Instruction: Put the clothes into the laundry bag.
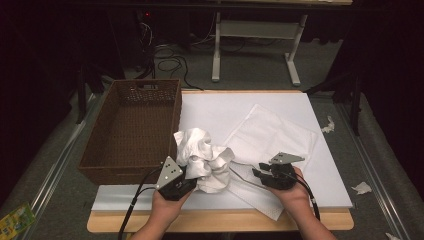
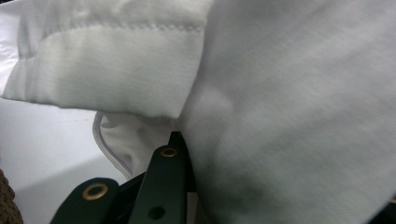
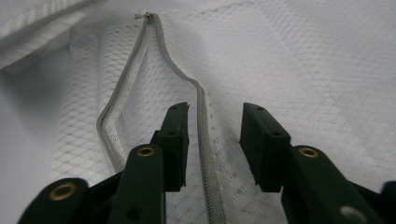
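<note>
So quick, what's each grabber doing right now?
Left gripper: shut on the crumpled white cloth.
Right gripper: open, jaws either side of the mesh bag's zipper, not pinching it.

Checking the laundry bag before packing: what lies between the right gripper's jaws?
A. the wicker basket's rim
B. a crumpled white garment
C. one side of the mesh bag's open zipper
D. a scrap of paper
C: in the right gripper view, the right gripper straddles one side of the grey zipper on the white mesh bag, jaws apart.

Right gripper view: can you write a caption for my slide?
The right gripper stands with jaws apart over the open zipper of a white mesh laundry bag.
</note>
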Demonstrator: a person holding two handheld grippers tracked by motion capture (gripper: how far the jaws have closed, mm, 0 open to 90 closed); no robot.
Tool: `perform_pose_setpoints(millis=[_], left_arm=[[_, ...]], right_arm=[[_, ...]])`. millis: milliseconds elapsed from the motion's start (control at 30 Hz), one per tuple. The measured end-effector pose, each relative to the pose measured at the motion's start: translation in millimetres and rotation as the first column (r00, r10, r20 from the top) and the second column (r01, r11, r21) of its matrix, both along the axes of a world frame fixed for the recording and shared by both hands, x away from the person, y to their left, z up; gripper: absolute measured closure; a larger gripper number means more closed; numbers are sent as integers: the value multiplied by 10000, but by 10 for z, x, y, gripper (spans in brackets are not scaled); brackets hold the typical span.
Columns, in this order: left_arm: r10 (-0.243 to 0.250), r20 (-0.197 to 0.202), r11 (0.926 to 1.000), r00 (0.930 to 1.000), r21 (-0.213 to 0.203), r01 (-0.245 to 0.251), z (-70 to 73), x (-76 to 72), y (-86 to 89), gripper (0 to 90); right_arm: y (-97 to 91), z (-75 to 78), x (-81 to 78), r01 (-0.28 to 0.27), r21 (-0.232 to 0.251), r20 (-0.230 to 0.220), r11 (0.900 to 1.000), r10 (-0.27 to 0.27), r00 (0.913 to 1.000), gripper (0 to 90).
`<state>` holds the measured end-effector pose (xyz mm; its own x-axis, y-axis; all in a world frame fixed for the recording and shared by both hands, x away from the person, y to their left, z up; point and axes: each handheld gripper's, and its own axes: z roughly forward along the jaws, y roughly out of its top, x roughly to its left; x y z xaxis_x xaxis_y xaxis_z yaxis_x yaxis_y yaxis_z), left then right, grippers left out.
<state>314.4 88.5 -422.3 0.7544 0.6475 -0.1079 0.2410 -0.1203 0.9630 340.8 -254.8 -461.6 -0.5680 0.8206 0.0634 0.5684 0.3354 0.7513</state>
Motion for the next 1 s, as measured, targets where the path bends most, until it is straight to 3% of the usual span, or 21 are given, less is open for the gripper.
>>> perform_pose_setpoints(millis=[100, 200, 367, 533, 700, 1000], left_arm=[[-19, 23, 10000, 10000, -58, 20, 13, -14, 5, 744], [-121, 60, 9999, 9999, -78, 122, 20, -30, 5, 745], [-735, 390, 9969, 9965, -252, 745, 60, -90, -58, 745], [-1198, 288, 9926, 9924, -178, 1203, 45, -168, -198, 745], [-1336, 146, 9910, 9909, 19, 1336, -7, -196, -293, 746], [-1372, 36, 9904, 9905, -193, 1372, -62, -78, -592, 748]], right_arm=[[0, 6, -6, -56, -290, 82, 9996, 58, 9999, 749], [-5, 18, -8, -56, -270, 90, 9996, 59, 9999, 877], [-13, 78, -6, -2, -93, 289, 10000, 5, 9996, 888], [-38, 106, 5, -36, 103, 384, 9999, 32, 9993, 887], [-70, 169, 2, 42, 620, 476, 9981, -72, 9988, 887], [-134, 235, 46, 69, 1257, 586, 9920, -144, 9982, 887]])
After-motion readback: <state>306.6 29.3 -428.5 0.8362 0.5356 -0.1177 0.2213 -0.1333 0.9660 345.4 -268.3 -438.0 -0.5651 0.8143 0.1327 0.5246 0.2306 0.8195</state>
